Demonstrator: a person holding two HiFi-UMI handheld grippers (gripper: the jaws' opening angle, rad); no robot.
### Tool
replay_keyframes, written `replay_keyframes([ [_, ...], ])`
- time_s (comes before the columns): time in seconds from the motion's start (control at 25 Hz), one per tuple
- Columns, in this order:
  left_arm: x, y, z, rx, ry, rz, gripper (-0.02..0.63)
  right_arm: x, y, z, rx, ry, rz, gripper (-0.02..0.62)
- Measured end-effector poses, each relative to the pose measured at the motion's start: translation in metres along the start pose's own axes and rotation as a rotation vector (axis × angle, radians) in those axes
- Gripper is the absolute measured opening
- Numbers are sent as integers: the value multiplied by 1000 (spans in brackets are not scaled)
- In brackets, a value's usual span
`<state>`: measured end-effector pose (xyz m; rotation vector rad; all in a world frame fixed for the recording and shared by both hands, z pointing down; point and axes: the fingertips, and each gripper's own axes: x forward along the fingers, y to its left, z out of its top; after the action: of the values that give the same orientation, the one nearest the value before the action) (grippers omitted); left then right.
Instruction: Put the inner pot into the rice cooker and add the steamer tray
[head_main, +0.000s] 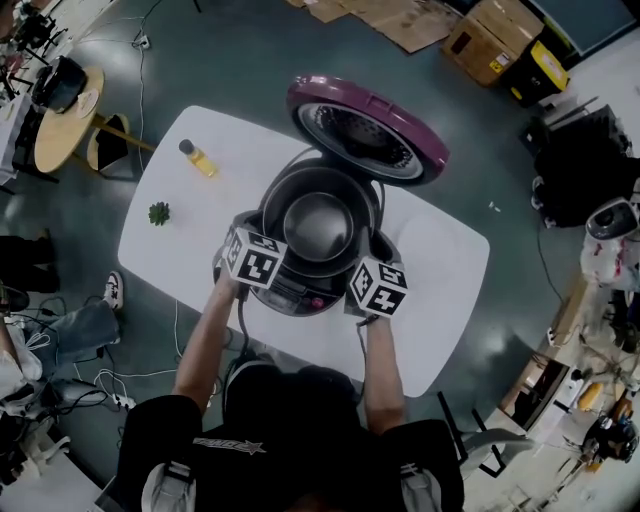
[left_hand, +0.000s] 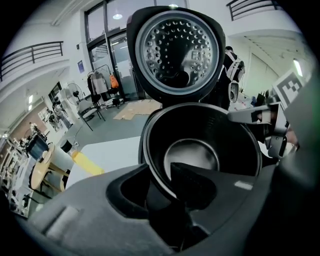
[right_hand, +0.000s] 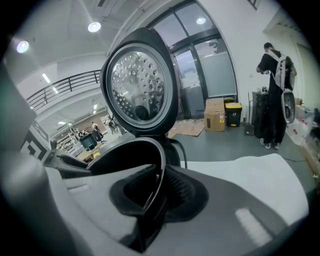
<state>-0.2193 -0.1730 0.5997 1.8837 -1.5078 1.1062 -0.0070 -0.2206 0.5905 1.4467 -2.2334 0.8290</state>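
Observation:
The dark inner pot (head_main: 318, 225) with its shiny bottom is in the mouth of the rice cooker (head_main: 300, 292); whether it rests fully down I cannot tell. The cooker's purple lid (head_main: 365, 130) stands open behind it. My left gripper (head_main: 263, 240) straddles the pot's left rim (left_hand: 150, 165). One pad (left_hand: 192, 182) is inside the pot, a gap shows on the outer side, and the jaws are open. My right gripper (head_main: 368, 252) is shut on the right rim (right_hand: 161, 165), pinched against its ribbed pad (right_hand: 180, 187). No steamer tray shows in any view.
The cooker stands on a white table (head_main: 200, 215), near the front edge. A small yellow bottle (head_main: 198, 158) and a little green plant (head_main: 159, 212) sit at the table's left. Chairs, cables and boxes are on the floor around it. A person stands far off (right_hand: 272, 95).

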Motion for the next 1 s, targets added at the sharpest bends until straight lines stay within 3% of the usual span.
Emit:
replay_keyframes([
  [0.36,1,3,0,-5,-4,-2,143,4,0,-1,8,2,14,54],
  [0.6,-1,2,0,-8,-19,4,147,-1,1,2,-52,-17,-7,83],
  [0.84,-17,11,9,-30,-124,83,188,-16,10,16,-111,-61,2,147],
  [1.0,-28,8,16,-44,-178,81,198,-29,13,24,-122,-87,-3,149],
])
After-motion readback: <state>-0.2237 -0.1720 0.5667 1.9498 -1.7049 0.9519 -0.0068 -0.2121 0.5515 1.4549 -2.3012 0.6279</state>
